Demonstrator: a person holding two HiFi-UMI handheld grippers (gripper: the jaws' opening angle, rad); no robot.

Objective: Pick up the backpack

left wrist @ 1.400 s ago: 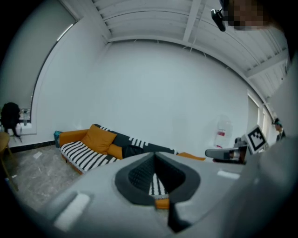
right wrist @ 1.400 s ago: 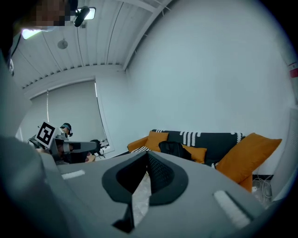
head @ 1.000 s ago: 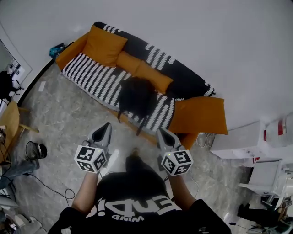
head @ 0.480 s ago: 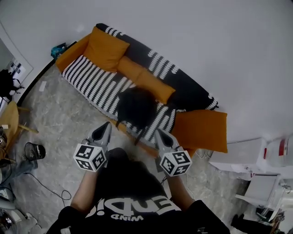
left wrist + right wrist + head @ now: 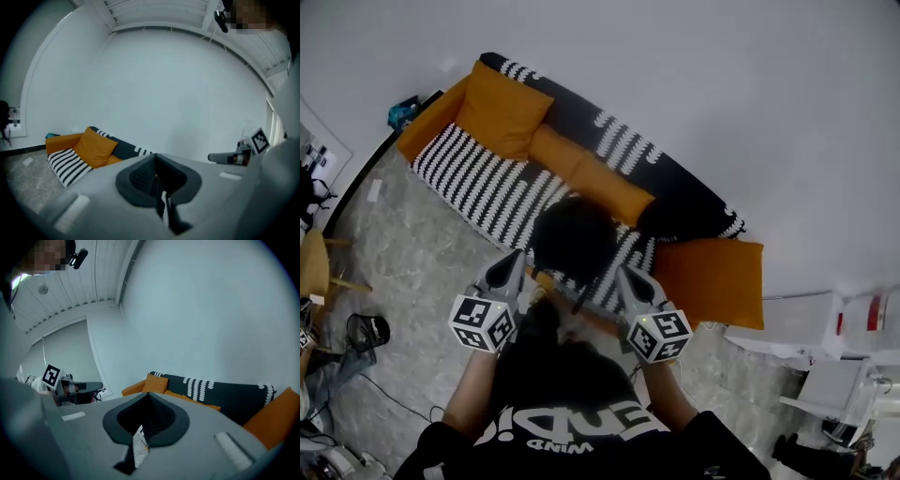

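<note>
In the head view a black backpack [image 5: 574, 239] sits on the seat of a black-and-white striped sofa [image 5: 478, 173], near its middle, with straps hanging over the front edge. My left gripper [image 5: 512, 262] is held just left of the backpack and my right gripper [image 5: 628, 275] just right of it, both short of the sofa's front edge. Both are shut with nothing between the jaws. In the left gripper view the shut left gripper [image 5: 155, 159] hides the backpack; the sofa [image 5: 79, 152] shows at left. The right gripper view shows the shut right gripper [image 5: 148, 398] before the sofa [image 5: 220, 392].
Orange cushions [image 5: 497, 108] lie on the sofa, and one [image 5: 712, 281] leans at its right end. White boxes and equipment [image 5: 830, 319] stand at the right. A wooden chair [image 5: 314, 267], a black object [image 5: 367, 330] and cables are on the marble floor at left.
The person has stepped toward the sofa. Sofa and backpack now sit closer to both grippers, which flank the backpack. Both grippers stay shut.
</note>
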